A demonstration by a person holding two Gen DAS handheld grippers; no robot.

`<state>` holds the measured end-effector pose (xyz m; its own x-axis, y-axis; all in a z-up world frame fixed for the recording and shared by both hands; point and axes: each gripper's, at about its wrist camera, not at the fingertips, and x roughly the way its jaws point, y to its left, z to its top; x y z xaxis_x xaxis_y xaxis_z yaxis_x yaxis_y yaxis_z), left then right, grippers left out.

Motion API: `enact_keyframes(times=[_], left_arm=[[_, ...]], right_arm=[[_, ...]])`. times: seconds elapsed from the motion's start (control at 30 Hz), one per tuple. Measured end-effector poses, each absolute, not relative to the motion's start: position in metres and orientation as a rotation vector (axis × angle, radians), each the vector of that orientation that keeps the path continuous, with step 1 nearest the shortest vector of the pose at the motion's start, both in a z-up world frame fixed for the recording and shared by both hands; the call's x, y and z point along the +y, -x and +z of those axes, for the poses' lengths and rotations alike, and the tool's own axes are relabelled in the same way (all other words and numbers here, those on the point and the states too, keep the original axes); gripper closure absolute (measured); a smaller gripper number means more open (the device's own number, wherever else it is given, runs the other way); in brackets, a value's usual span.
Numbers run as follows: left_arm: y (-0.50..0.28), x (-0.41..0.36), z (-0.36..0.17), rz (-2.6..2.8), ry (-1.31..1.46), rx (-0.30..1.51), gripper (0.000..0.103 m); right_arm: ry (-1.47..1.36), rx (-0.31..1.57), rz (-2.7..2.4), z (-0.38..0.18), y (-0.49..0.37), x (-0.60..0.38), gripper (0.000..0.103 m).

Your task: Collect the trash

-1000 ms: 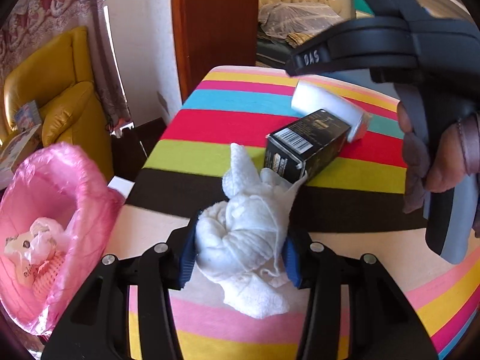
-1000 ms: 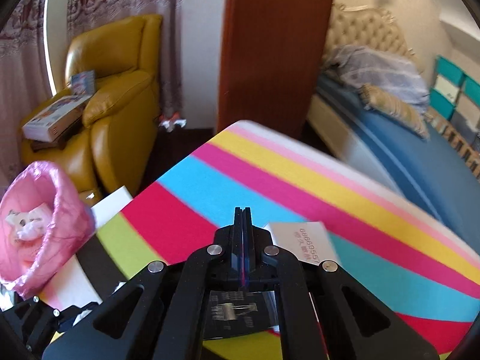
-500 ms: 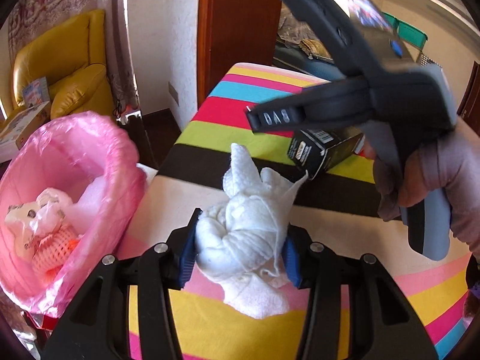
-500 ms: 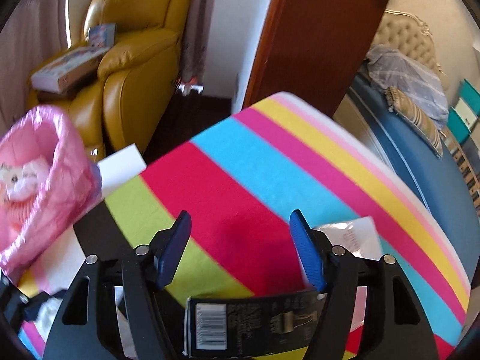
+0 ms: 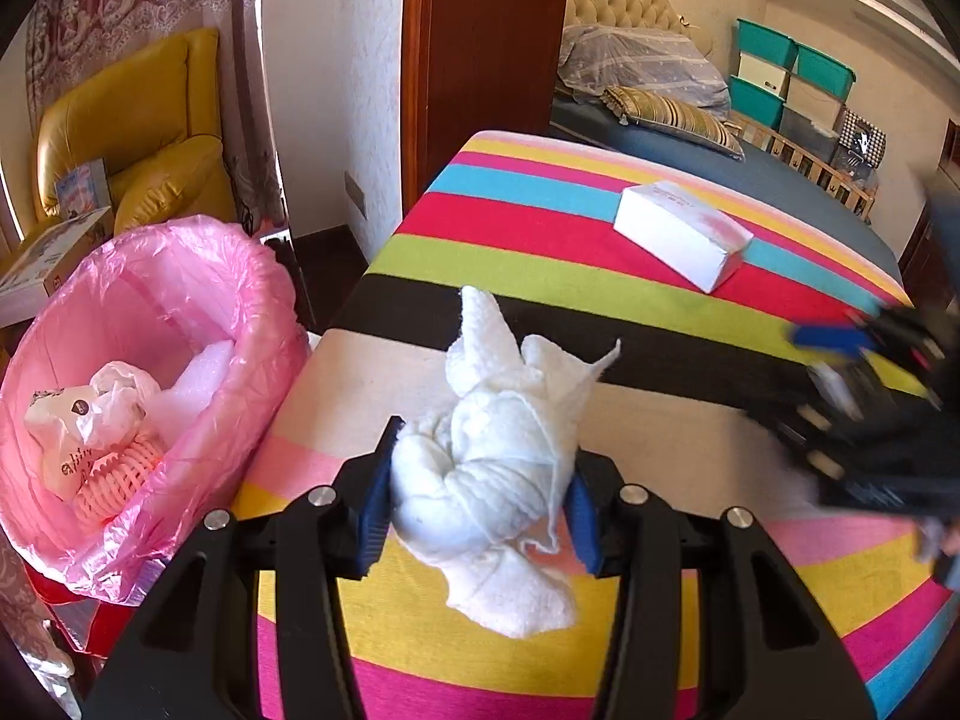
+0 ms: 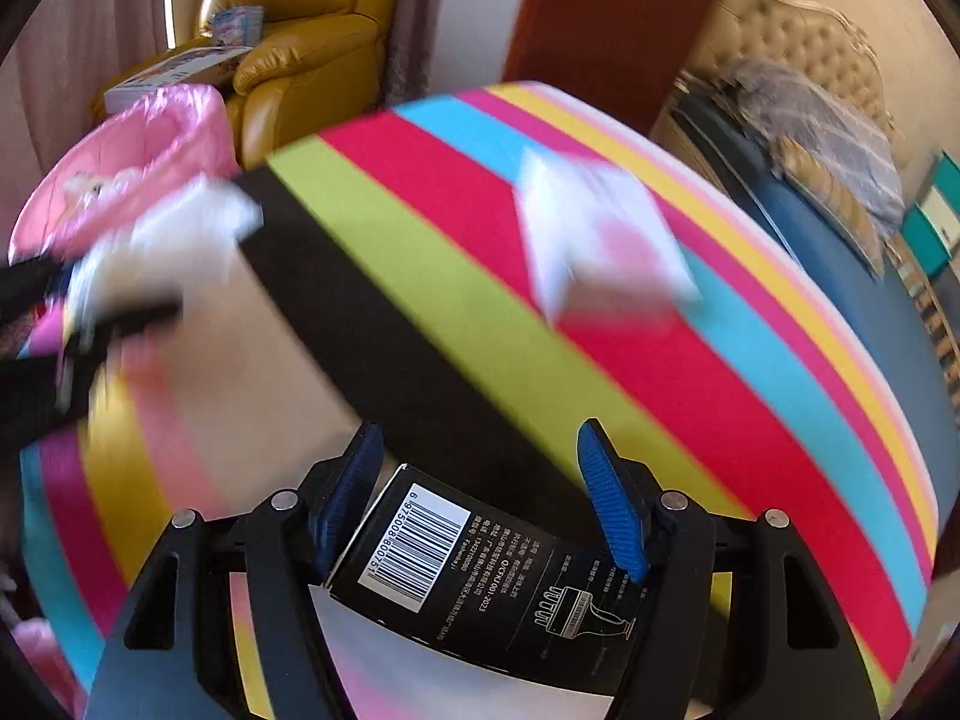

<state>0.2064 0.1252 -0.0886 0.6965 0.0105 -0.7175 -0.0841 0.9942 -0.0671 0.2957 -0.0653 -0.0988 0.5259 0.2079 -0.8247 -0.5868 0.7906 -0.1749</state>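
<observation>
A crumpled white cloth (image 5: 498,438) is clamped between the blue pads of my left gripper (image 5: 480,480), just above the striped table (image 5: 540,276). The pink-lined bin (image 5: 264,300) stands off the table's left edge, close to that gripper, with wrappers inside. My right gripper (image 6: 480,438) has a black box with a barcode (image 6: 480,576) lying askew between its fingers, both pads against it. That gripper shows as a dark blur (image 5: 870,396) at the right of the left wrist view. A white box (image 5: 681,234) lies on the far stripes.
A yellow armchair (image 5: 150,180) with a carton stands behind the bin. A brown door frame (image 5: 480,48) rises past the table's far end. A bed with pillows (image 5: 660,96) and stacked crates (image 5: 792,78) lies to the right.
My right gripper went from shut to spread, came down around the black box and carried it away from its spot beside the white box. My left gripper, still clamping the cloth, edged toward the bin.
</observation>
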Motion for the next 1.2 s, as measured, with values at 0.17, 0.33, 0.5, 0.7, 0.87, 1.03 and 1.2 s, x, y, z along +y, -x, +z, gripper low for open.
enact_keyframes(times=[0.17, 0.33, 0.5, 0.7, 0.87, 1.03, 1.2], left_arm=[[-0.214, 0.114, -0.087, 0.037, 0.119, 0.804, 0.053], [-0.218, 0.102, -0.083, 0.083, 0.081, 0.779, 0.032], [-0.231, 0.101, -0.080, 0.107, 0.038, 0.787, 0.024], [-0.242, 0.107, -0.083, 0.118, 0.049, 0.792, 0.024], [-0.245, 0.109, -0.088, 0.119, 0.059, 0.810, 0.024], [-0.249, 0.111, -0.089, 0.131, 0.059, 0.816, 0.024], [-0.251, 0.106, -0.089, 0.153, 0.027, 0.806, 0.024]], right_arm=[[0.326, 0.775, 0.431, -0.062, -0.289, -0.118, 0.024], [0.354, 0.730, 0.432, -0.052, -0.346, -0.086, 0.016], [0.444, 0.847, 0.439, -0.071, -0.401, -0.047, 0.016], [0.441, 0.901, 0.418, -0.067, -0.432, -0.023, 0.016], [0.439, 1.012, 0.365, -0.097, -0.445, -0.011, 0.015], [0.291, 1.024, 0.340, -0.088, -0.453, -0.018, 0.020], [0.233, 1.067, 0.267, -0.097, -0.462, -0.009, 0.026]])
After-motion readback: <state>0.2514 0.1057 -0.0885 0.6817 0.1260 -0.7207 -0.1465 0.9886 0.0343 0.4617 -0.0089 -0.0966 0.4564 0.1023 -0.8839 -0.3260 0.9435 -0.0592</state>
